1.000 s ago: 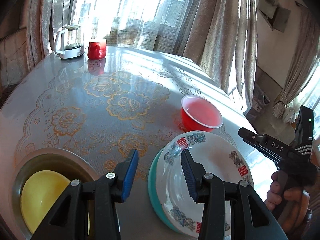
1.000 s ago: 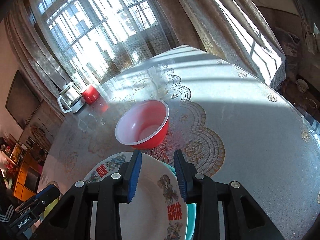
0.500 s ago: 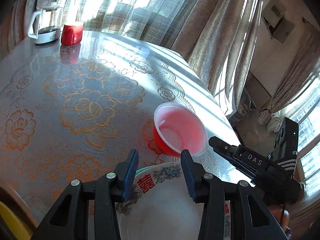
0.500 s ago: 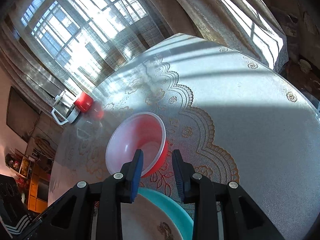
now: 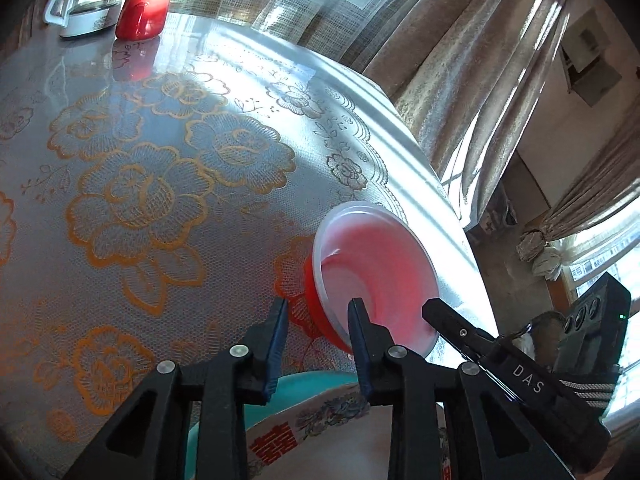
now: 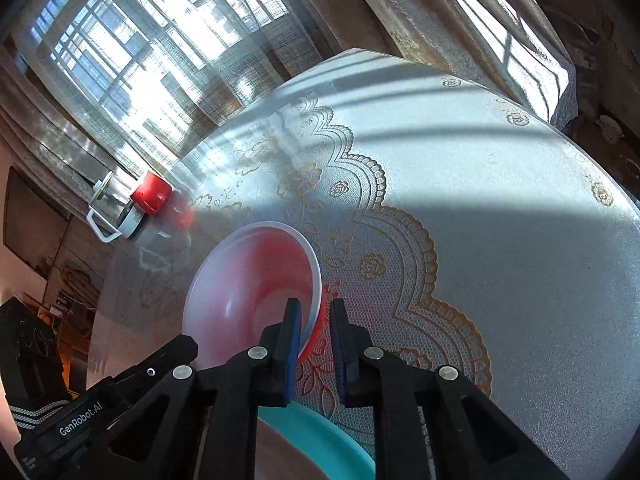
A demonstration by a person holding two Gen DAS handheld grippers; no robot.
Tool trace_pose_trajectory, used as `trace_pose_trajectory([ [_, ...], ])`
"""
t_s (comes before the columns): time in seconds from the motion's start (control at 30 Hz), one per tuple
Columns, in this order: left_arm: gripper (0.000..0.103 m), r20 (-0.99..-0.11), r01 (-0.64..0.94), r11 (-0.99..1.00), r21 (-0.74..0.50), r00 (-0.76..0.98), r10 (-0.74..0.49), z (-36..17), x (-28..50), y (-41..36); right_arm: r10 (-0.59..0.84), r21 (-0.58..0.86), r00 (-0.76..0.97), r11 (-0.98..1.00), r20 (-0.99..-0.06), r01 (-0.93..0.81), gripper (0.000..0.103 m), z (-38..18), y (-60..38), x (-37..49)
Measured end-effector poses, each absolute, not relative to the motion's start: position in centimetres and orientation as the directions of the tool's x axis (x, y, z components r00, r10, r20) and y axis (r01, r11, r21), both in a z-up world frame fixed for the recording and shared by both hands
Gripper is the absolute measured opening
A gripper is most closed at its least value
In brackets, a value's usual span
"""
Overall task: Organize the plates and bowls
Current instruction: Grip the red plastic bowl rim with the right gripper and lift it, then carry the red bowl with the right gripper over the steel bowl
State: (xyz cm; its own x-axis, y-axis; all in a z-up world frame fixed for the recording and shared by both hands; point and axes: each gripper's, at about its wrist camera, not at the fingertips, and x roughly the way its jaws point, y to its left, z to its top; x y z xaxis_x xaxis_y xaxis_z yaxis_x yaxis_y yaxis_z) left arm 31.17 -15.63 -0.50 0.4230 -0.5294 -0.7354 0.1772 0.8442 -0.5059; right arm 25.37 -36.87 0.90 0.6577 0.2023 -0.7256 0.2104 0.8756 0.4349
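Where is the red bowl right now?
The red bowl sits tilted near the table's edge, just beyond the stacked plates, its rim between the jaws of both grippers.

My own fingers [image 5: 372,344] cover the near wall of the red bowl [image 5: 376,276], so I cannot tell where my pads meet its rim. The patterned plate [image 5: 320,432] and the teal plate [image 6: 320,432] under it are cut off by the bottom edge of both views. The glass jug [image 5: 80,0] at the table's far edge [image 5: 248,40] loses its top to the frame.
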Motion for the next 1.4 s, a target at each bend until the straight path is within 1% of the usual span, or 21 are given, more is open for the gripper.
trace_pose_trajectory([
  [0.03,0.024,-0.734,0.181,0.842,-0.509,0.419,-0.534,-0.6,31.3,-15.8,0.201,0.432,0.657,0.877,-0.727,0.210,0.013,0.9,-36.8,25.5],
  [0.1,0.016,-0.724,0.186,0.832,-0.524,0.418,-0.549,-0.4,31.2,-15.8,0.201,0.427,0.656,0.881,-0.728,0.204,0.012,0.9,-36.6,25.6],
  [0.4,0.016,-0.676,0.233,0.841,-0.489,0.508,-0.534,2.7,28.9,-14.3,0.227,0.447,0.685,0.880,-0.692,0.161,0.011,2.2,-35.4,24.9],
  [0.67,0.016,-0.633,0.260,0.836,-0.483,0.557,-0.538,5.0,25.7,-11.5,0.282,0.476,0.712,0.875,-0.643,0.083,0.011,4.3,-33.3,23.1],
  [0.9,0.016,-0.593,0.295,0.847,-0.442,0.613,-0.522,7.3,21.3,-8.2,0.345,0.488,0.721,0.873,-0.601,-0.011,0.011,5.8,-30.3,20.0],
  [1.03,0.016,-0.587,0.292,0.858,-0.423,0.633,-0.504,7.6,19.0,-6.3,0.375,0.486,0.716,0.872,-0.589,-0.056,0.011,6.2,-28.3,18.2],
  [1.4,0.016,-0.591,0.229,0.868,-0.441,0.654,-0.473,6.1,13.5,-1.6,0.453,0.518,0.679,0.847,-0.578,-0.124,0.011,4.9,-24.2,14.2],
])
